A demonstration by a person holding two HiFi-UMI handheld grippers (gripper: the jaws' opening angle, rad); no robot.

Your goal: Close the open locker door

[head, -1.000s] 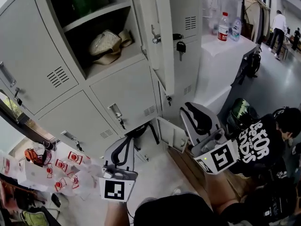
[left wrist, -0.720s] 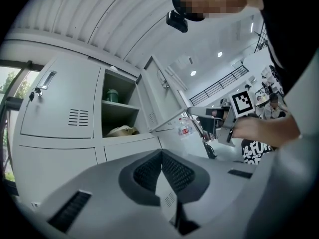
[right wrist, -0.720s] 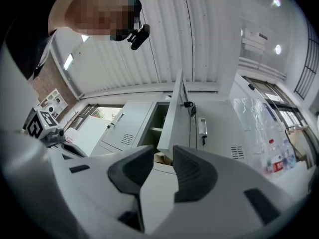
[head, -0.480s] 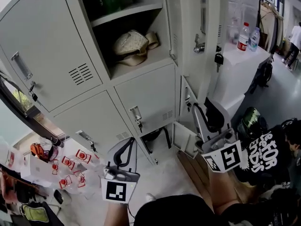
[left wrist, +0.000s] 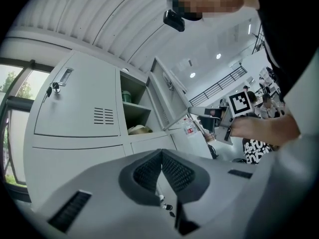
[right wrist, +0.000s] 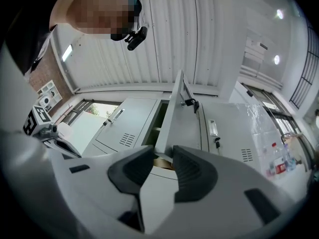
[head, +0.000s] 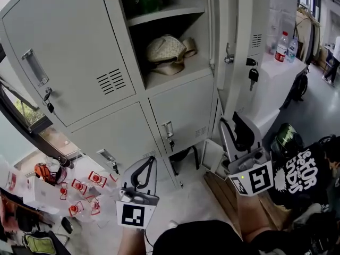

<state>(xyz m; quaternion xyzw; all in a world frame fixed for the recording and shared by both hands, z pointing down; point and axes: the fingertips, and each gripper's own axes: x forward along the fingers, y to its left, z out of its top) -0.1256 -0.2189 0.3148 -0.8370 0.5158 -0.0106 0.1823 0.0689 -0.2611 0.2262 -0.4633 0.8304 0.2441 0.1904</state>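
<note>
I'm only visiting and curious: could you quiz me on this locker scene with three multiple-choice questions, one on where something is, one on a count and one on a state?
1. Where does the beige hat lie?
A on the floor; B on a shelf in the open locker; C on a chair.
2. How many bottles stand on the white table?
A two; B three; C five.
3. How is the locker door with the key hanging from it?
A shut; B taken off; C open.

Answers: 1 B, the hat rests on the shelf inside the locker. 2 A, two bottles stand side by side. 3 C, the door swings out from the cabinet, and the shelf beside it is in plain sight.
</note>
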